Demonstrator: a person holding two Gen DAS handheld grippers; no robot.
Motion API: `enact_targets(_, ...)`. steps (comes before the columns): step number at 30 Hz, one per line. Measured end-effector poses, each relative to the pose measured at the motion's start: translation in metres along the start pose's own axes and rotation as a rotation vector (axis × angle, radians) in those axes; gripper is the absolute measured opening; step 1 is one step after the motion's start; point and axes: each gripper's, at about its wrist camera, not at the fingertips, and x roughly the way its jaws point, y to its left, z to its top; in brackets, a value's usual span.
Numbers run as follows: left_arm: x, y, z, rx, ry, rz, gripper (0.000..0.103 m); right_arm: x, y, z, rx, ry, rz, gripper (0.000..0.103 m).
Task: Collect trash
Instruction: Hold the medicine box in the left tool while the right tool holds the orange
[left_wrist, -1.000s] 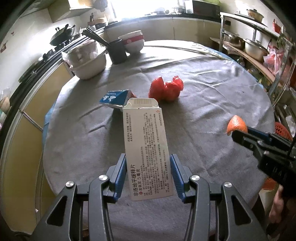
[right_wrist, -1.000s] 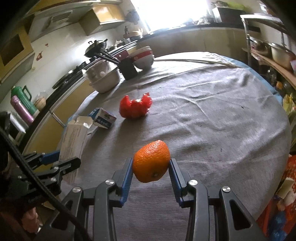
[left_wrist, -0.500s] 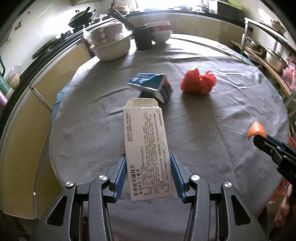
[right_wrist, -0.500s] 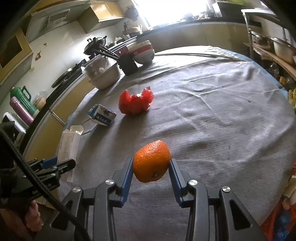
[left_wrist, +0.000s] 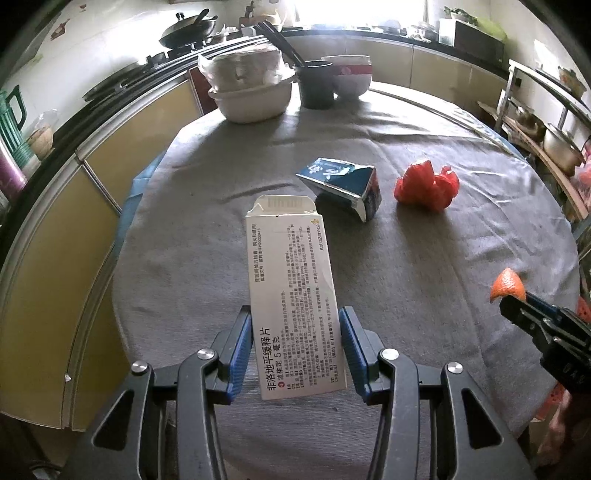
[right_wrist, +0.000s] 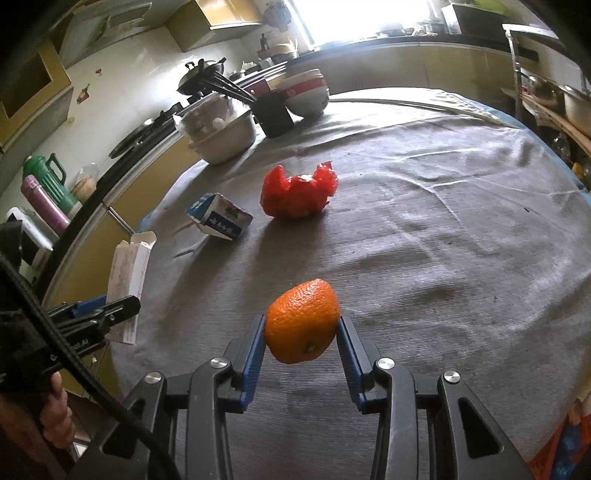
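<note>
My left gripper (left_wrist: 293, 343) is shut on a white medicine box (left_wrist: 291, 295) with printed text, held above the near edge of the grey-clothed round table (left_wrist: 424, 240). My right gripper (right_wrist: 301, 347) is shut on an orange peel (right_wrist: 302, 320) shaped like a whole orange, held above the table's near side. A crushed blue milk carton (left_wrist: 343, 184) and a crumpled red plastic bag (left_wrist: 424, 186) lie on the cloth further in. The carton (right_wrist: 219, 216) and the bag (right_wrist: 297, 195) also show in the right wrist view, and the box (right_wrist: 127, 277) at far left.
White bowls (left_wrist: 251, 92), a dark cup with chopsticks (left_wrist: 314, 86) and stacked bowls (left_wrist: 349, 75) stand at the table's far edge. Yellow kitchen cabinets (left_wrist: 48, 229) run along the left. A metal rack with pots (left_wrist: 546, 129) stands at the right.
My left gripper has pulled back and turned with the box, so the carton and red bag now sit further right in its view. My right gripper has drawn back slightly with the orange peel.
</note>
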Motion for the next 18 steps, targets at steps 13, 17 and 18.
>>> enact_targets(13, -0.013, -0.006, 0.005, 0.007, -0.025, -0.010, 0.048, -0.015, 0.000, 0.002, 0.004, -0.037, 0.025, 0.042)
enact_targets(17, -0.018, -0.011, 0.007, 0.009, -0.046, -0.009, 0.048, -0.021, -0.004, 0.002, 0.012, -0.055, 0.028, 0.042)
enact_targets(18, -0.018, -0.012, 0.008, 0.011, -0.049, -0.010, 0.048, -0.022, -0.004, 0.002, 0.012, -0.058, 0.028, 0.042)
